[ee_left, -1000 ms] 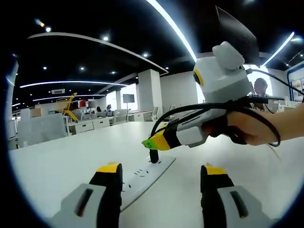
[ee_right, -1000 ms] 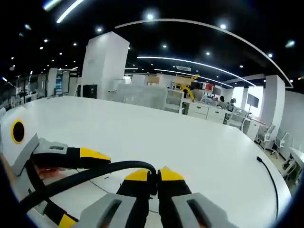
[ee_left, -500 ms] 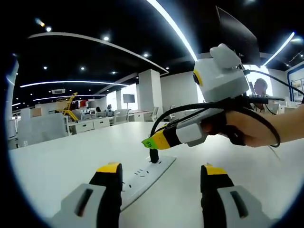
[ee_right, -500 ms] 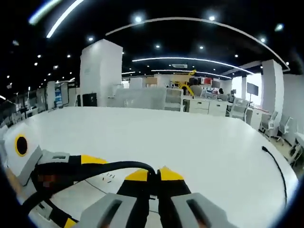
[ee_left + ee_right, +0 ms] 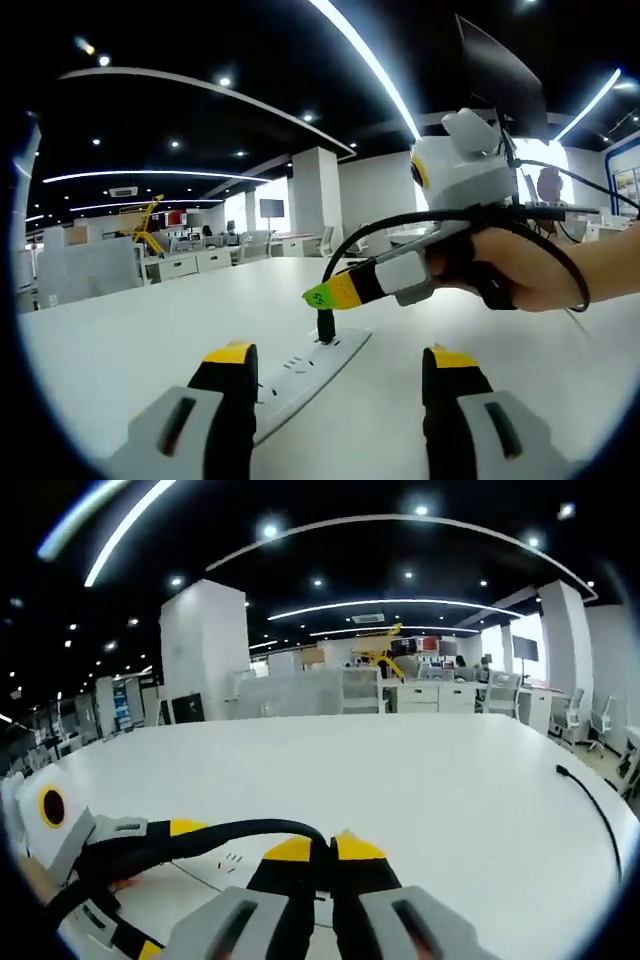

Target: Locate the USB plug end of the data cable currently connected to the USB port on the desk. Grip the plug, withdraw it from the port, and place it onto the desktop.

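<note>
A: Desk (image 5: 120,340)?
B: White, smooth, soft sheen reflecting the ceiling lights.
A: Power strip (image 5: 305,370)?
B: White plastic, smooth, slightly glossy.
A: Data cable (image 5: 200,836)?
B: Black, rubbery-looking jacket, faint gloss.
A: Right gripper (image 5: 318,297)?
B: Matt grey plastic body, yellow tips.
A: Left gripper (image 5: 340,372)?
B: Same: grey and black plastic, yellow pads, matt

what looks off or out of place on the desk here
Nothing stands out. The white power strip lies flat on the white desk, the right tool is shut on the black plug, and the black cable loops back undamaged. The left tool is open.
</note>
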Demonstrator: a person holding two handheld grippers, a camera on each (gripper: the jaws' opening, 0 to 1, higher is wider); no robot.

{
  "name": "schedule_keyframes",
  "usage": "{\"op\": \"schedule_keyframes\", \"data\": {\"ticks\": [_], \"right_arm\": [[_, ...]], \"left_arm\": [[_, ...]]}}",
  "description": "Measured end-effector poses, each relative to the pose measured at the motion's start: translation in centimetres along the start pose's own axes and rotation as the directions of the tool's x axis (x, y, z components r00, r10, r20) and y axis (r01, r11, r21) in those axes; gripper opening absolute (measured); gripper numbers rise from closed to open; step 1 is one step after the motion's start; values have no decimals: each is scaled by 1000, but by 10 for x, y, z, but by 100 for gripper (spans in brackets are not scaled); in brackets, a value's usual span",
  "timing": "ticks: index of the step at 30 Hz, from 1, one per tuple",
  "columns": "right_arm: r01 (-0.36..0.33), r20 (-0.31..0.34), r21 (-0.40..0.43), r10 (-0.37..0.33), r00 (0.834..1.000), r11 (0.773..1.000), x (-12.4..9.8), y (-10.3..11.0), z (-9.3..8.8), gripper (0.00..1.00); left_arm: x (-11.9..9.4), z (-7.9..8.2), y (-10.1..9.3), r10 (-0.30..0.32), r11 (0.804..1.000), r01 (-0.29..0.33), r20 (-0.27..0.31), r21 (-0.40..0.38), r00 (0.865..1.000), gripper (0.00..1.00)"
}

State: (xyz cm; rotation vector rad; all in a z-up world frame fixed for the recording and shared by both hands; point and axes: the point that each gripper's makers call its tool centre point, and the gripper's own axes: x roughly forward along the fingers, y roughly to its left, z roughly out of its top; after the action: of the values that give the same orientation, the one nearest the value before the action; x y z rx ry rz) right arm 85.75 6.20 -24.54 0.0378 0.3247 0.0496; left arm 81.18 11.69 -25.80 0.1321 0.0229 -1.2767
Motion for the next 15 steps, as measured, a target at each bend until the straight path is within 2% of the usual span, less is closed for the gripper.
{"op": "schedule_keyframes", "data": {"ticks": [3, 5, 6, 8, 11, 12, 14, 15], "right_arm": [[15, -19, -109, -18, 1000, 994, 3, 3, 2, 6], [48, -28, -204, -55, 998, 978, 5, 3, 3, 6], [53, -28, -225, -61, 998, 973, 5, 5, 3, 6], [46, -28, -194, -52, 998, 980, 4, 5, 2, 6], [15, 7, -42, -14, 1000, 999, 4, 0, 3, 6], [7, 14, -3, -7, 1000, 1000, 4, -5, 3, 6], [-40, 32, 138, 36, 999, 990, 3, -8, 3, 6], [-29, 35, 115, 25, 999, 993, 3, -11, 3, 6]], "left_arm": [[0, 1, 1, 1, 1000, -1, 2, -4, 1000, 67], [1, 1, 1, 1, 1000, -1, 4, -4, 1000, 67], [1, 1, 2, 1, 1000, -1, 4, -4, 1000, 67], [1, 2, 2, 0, 1000, 0, 5, -5, 1000, 67], [1, 2, 2, 1, 1000, -1, 5, -5, 1000, 67], [1, 2, 2, 0, 1000, 0, 4, -4, 1000, 67], [1, 2, 2, -1, 1000, 1, 3, -3, 1000, 67], [1, 2, 1, -1, 1000, 1, 4, -2, 1000, 67]]}}
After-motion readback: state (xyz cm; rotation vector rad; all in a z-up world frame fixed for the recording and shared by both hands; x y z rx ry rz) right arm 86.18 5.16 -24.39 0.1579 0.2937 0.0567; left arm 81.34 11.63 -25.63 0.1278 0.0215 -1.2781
